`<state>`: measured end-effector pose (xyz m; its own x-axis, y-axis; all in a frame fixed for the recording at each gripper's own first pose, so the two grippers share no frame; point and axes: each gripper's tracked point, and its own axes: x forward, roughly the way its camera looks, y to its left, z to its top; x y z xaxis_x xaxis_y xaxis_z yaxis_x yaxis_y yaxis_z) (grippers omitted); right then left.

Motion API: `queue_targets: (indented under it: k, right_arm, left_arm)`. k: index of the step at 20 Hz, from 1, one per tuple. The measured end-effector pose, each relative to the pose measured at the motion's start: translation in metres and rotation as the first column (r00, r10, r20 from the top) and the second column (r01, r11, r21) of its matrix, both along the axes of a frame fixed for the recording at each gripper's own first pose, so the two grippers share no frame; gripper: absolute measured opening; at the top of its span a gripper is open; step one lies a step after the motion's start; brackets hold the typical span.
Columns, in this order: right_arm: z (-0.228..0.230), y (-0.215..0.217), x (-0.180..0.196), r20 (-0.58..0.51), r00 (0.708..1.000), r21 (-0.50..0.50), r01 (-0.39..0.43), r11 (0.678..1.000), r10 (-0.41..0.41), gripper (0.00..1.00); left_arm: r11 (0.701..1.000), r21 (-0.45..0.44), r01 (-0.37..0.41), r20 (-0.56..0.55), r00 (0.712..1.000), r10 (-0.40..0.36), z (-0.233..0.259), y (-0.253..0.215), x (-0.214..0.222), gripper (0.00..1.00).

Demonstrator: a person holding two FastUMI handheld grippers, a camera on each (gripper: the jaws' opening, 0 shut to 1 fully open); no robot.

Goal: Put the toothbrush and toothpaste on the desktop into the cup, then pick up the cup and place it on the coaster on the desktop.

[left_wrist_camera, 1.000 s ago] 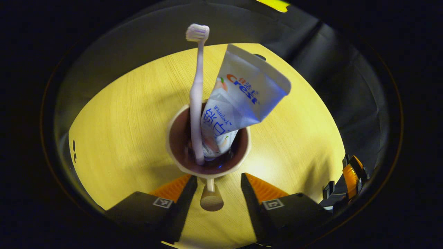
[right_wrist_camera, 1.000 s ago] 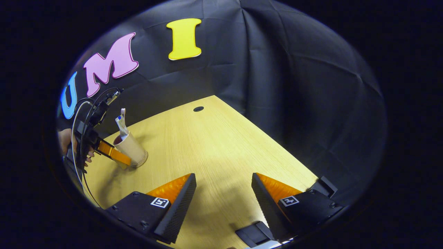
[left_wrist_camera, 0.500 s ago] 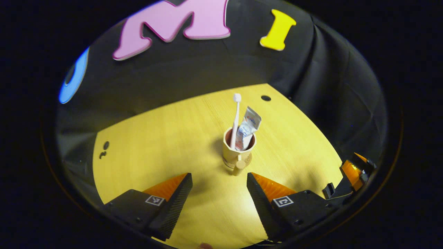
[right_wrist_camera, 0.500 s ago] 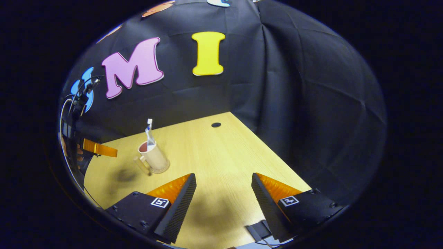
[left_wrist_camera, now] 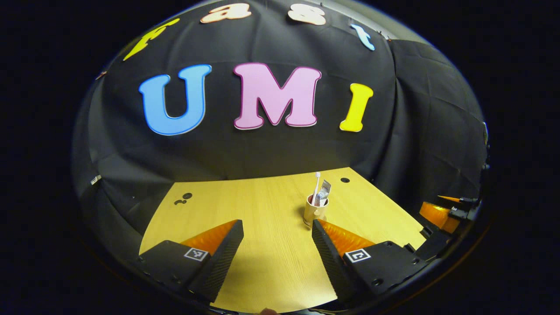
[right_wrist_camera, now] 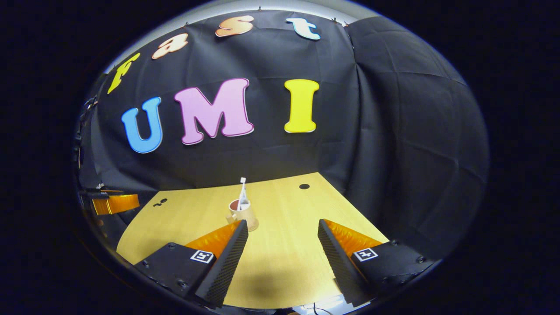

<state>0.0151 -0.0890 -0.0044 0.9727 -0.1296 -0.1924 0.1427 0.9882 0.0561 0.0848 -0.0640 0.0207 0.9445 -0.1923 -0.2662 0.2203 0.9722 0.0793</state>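
A beige cup [left_wrist_camera: 313, 213] with a side handle stands upright on the wooden desktop [left_wrist_camera: 262, 210]. A pale toothbrush [left_wrist_camera: 316, 186] and a toothpaste tube [left_wrist_camera: 324, 191] stick up out of it. My left gripper [left_wrist_camera: 276, 224] is open and empty, well back from the cup, which sits just beyond its right fingertip. In the right gripper view the cup [right_wrist_camera: 243, 214] with the toothbrush [right_wrist_camera: 242, 189] stands past the left fingertip of my right gripper [right_wrist_camera: 282, 223], which is open and holds nothing. I cannot tell what lies under the cup's base.
The black cloth wall closes the desktop at the back and right. A round cable hole [left_wrist_camera: 344, 180] sits near the far right corner, also seen as a cable hole [right_wrist_camera: 304, 186]. The other gripper [left_wrist_camera: 442, 214] shows at the right edge, and the left one [right_wrist_camera: 114, 203] at the left edge.
The left gripper, whose fingers flanked the cup's handle, has pulled far back from the cup. The right gripper has also drawn back and tilted up. The cup stays standing.
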Motion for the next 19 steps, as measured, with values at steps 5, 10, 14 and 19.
queue_targets:
  k: [5, 10, 14, 19]
  right_arm:
    - [-0.002, 0.038, -0.051, 0.040, 0.999, 0.026, -0.021, 0.999, 0.020, 0.99]
    - [-0.013, 0.071, -0.084, 0.039, 0.996, -0.022, -0.076, 0.997, 0.077, 0.99]
    - [-0.017, 0.091, -0.097, 0.045, 0.991, -0.039, -0.124, 0.992, 0.126, 0.99]
    - [-0.028, 0.098, -0.105, 0.020, 0.988, -0.046, -0.154, 0.987, 0.155, 0.99]
  left_arm:
    - [0.995, -0.086, -0.048, 0.119, 0.991, 0.058, -0.016, 0.025, -0.073, 0.98]
    - [0.980, -0.149, -0.129, 0.170, 0.973, 0.154, -0.030, 0.045, -0.114, 0.98]
    - [0.980, -0.146, -0.138, 0.216, 0.962, 0.167, -0.027, 0.053, -0.133, 0.98]
    - [0.981, -0.159, -0.113, 0.231, 0.962, 0.148, -0.021, 0.048, -0.142, 0.97]
